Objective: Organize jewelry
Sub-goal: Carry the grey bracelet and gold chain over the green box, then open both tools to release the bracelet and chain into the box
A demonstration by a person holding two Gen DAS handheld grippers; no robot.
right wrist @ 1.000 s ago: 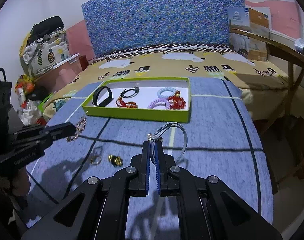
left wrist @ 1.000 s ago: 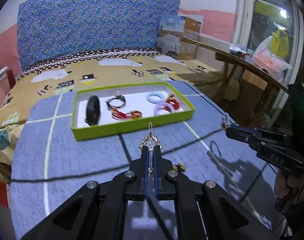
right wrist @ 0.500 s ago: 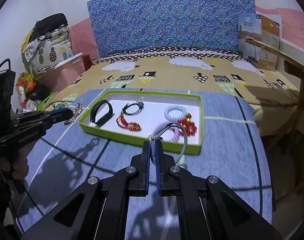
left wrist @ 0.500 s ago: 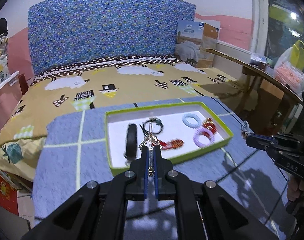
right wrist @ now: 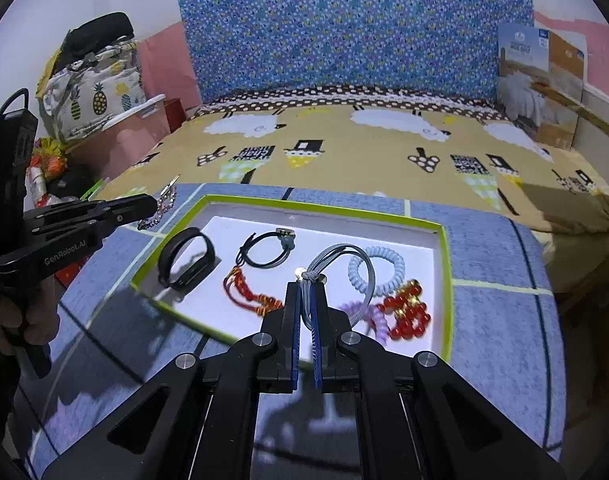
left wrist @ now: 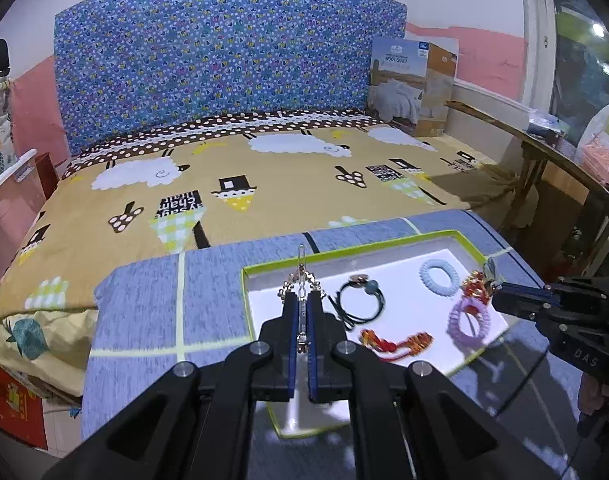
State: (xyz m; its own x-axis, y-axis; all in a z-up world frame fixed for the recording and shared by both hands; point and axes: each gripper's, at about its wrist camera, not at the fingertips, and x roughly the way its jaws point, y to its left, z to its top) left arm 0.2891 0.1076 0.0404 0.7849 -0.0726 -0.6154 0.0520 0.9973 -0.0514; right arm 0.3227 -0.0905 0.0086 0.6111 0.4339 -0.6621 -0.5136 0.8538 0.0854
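A green-rimmed white tray [right wrist: 443, 264] lies on the blue cloth. It holds a black band [right wrist: 186, 263], a black hair tie [right wrist: 266, 249], a red cord bracelet [right wrist: 250, 294], a pale blue coil tie [right wrist: 384, 270], a purple coil tie [right wrist: 370, 316] and red beads [right wrist: 408, 314]. My left gripper [left wrist: 301, 300] is shut on a silver hair clip with a chain [left wrist: 301, 276], held over the tray's left end [left wrist: 243, 280]. My right gripper [right wrist: 304, 292] is shut on a grey hair tie [right wrist: 344, 260], held over the tray's near middle.
The blue cloth [left wrist: 144, 308] covers a table that stands against a bed with a sheep-print cover [left wrist: 264, 168]. A quilt box [left wrist: 412, 84] stands at the headboard's right. A wooden bench [left wrist: 544, 152] runs along the right. Bags [right wrist: 92, 92] are piled at the left.
Both grippers have moved forward from the cloth's near side to above the tray, each carrying its item. The tray now fills the near view.
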